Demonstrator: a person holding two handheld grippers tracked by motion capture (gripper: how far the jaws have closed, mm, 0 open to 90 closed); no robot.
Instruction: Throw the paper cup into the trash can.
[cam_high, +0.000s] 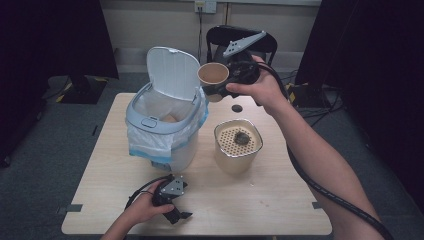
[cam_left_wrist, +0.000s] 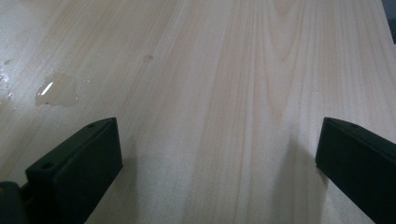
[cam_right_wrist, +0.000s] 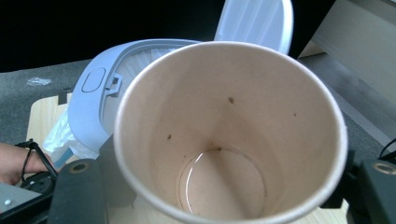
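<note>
Paper cup (cam_right_wrist: 231, 135), matt tan inside, a few dark specks, thin glossy film of liquid at its bottom, centre of the right gripper view. Bin (cam_high: 162, 127) at centre left of the high view: smooth pale blue-grey plastic, slight sheen; thin crinkled white plastic liner (cam_high: 147, 142) over its rim. Strainer box (cam_high: 238, 146) at centre: cream plastic, perforated top, smooth walls. Bench (cam_left_wrist: 233, 70): light wood-grain, matt, with a small shiny wet patch (cam_left_wrist: 53, 91) at left of the left gripper view. Tongs (cam_left_wrist: 219, 163): black matt plastic pads. Grey metal-looking plate (cam_high: 243, 43) on the right tongs (cam_high: 212, 89).
</note>
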